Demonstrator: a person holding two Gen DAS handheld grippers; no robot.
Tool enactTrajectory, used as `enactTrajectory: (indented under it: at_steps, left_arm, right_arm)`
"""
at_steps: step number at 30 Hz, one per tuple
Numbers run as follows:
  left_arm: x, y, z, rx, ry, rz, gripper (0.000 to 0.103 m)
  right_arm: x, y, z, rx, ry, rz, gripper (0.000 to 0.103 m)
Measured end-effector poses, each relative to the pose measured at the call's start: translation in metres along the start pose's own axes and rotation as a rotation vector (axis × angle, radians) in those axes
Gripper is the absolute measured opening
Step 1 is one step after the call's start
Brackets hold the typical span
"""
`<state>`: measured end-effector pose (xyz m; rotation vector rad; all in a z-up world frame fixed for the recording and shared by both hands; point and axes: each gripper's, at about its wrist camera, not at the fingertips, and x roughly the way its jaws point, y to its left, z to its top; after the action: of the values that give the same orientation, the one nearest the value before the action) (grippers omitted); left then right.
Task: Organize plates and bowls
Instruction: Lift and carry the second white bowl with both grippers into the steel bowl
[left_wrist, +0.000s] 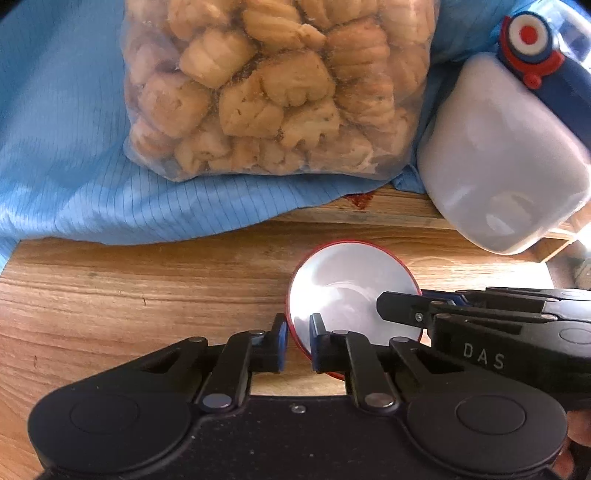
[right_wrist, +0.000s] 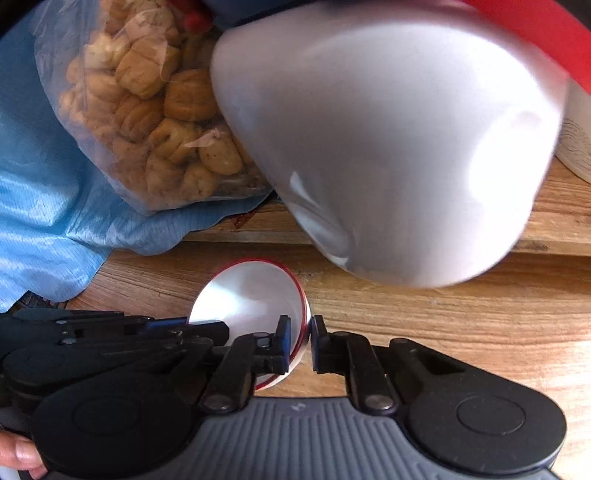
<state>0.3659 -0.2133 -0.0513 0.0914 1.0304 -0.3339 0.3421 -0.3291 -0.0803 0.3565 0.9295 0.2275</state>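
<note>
A blue cloth (left_wrist: 74, 147) lies at the far left, spread over the wooden table (left_wrist: 129, 295). On the cloth sits a clear bag of little tan cookies (left_wrist: 277, 92).

In front of the bag, on the bare wood, stands a small white bowl with a red rim (left_wrist: 332, 288). Two grippers pinch it, one from each side. The left gripper (left_wrist: 298, 341) has its jaws squeezed onto the near left part of the rim, one blue pad (left_wrist: 282, 341) outside the bowl and one inside. In the right wrist view, the right gripper (right_wrist: 299, 341) has its jaws squeezed onto the right side of the same bowl's (right_wrist: 251, 295) rim, again one pad inside and one outside. Both grippers are almost fully closed, with only the thin wall of the bowl between the pads.

To the right, a big white bowl (left_wrist: 498, 155) lies tipped on its side, on a raised wooden step behind the little bowl. It looks blurry. Behind it is a blue thing with a red, white and blue circle (left_wrist: 528, 35).
</note>
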Motion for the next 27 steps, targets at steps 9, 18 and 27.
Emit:
enactTrajectory:
  at_steps: [9,18,27]
  left_arm:
    - [-0.033,-0.011,-0.04,-0.011,-0.028,-0.027,0.011]
    - [-0.073,-0.02,-0.061,-0.002,-0.112,-0.039,0.01]
    - [-0.116,-0.039,-0.074,0.056,-0.216,-0.079,0.01]
  right_arm:
    - [-0.034,0.0,-0.024,-0.006,-0.016,0.01,0.009]
    - [-0.081,0.013,-0.037,-0.027,-0.097,0.024,0.009]
    - [-0.126,0.014,-0.062,-0.019,-0.153,0.019,0.009]
